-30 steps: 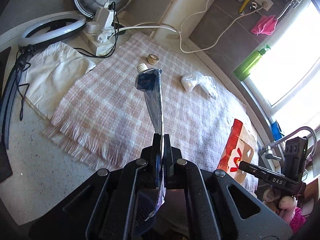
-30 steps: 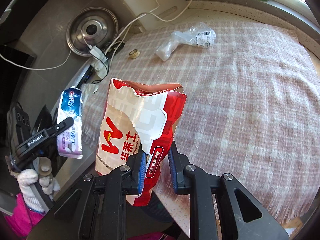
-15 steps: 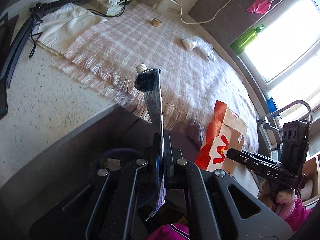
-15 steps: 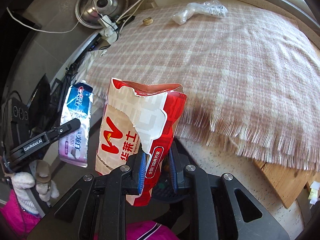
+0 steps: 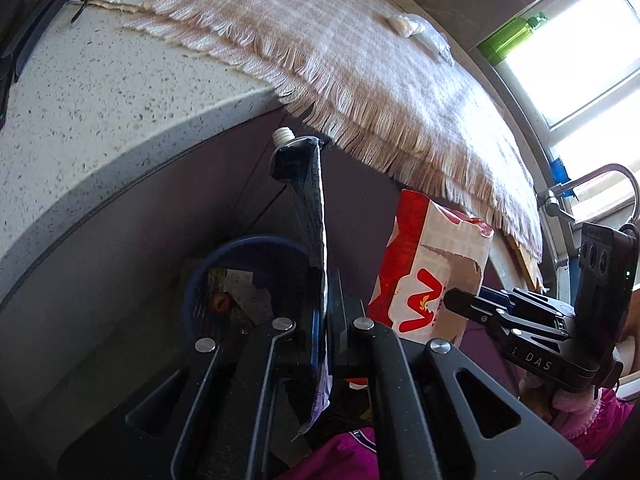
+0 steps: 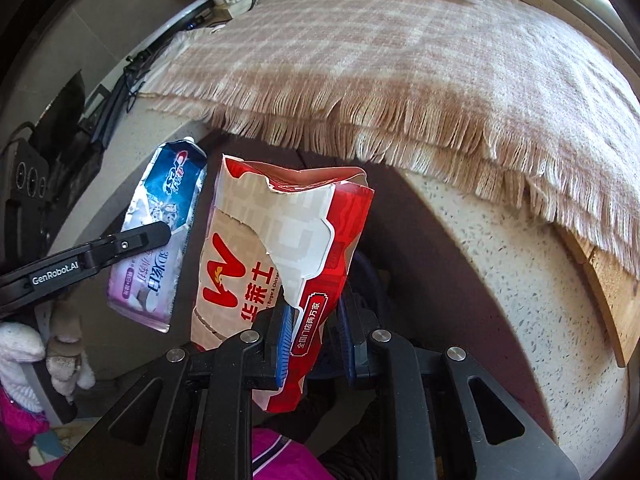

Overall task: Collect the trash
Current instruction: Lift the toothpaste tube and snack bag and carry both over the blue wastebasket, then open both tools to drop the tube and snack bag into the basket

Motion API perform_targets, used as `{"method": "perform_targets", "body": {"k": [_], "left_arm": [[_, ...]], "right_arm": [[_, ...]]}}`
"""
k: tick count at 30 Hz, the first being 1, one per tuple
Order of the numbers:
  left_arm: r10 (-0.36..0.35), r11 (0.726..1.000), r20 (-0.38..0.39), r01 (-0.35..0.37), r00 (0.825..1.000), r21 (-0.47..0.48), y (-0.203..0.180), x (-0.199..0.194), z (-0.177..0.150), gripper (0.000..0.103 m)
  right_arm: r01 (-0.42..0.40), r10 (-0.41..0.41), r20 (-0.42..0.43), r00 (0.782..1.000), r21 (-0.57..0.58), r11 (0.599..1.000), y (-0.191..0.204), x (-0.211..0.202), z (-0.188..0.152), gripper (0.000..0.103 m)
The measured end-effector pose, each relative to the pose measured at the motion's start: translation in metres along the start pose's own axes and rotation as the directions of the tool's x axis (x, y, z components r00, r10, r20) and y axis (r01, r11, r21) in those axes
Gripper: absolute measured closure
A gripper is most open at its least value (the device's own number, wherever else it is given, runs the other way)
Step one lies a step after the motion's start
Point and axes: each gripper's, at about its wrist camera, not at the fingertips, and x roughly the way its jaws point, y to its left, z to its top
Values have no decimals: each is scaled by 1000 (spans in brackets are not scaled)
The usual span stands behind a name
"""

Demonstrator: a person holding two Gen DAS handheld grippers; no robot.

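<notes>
Gripping toothpaste tube [image 5: 310,216] edge-on: left tool [image 5: 326,320] | right tool [image 6: 312,344] clamps torn carton [image 6: 280,248] | bin [image 5: 248,244] half hidden

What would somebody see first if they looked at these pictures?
Probably the bright red and white paper food bag, clamped in the right gripper below the counter edge. Beside it, the left gripper pinches a flattened toothpaste tube with no cap. Under both waits a dark blue bin with trash inside, and above hangs a fringed checked cloth.
</notes>
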Motion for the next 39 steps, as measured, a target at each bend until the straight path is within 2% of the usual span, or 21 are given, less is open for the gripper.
{"method": "perform_targets", "body": {"k": [9, 18, 22, 30, 39], "left_arm": [[43, 999, -63, -41, 997, 26, 6, 29, -11, 103], [95, 994, -108, -87, 990, 72, 2, 57, -17, 103], [113, 992, -121, -104, 986, 75, 2, 68, -19, 103], [135, 989, -142, -125, 981, 76, -2, 83, -22, 103], [153, 987, -133, -146, 979, 62, -1, 81, -19, 103]], "right_arm": [[58, -59, -45, 997, -26, 998, 6, 32, -10, 84], [86, -89, -80, 993, -38, 996, 3, 54, -12, 84], [96, -100, -88, 991, -43, 994, 14, 66, -9, 84], [86, -90, -94, 992, -47, 995, 15, 69, -12, 83], [66, -71, -111, 991, -42, 997, 13, 67, -9, 82]]}}
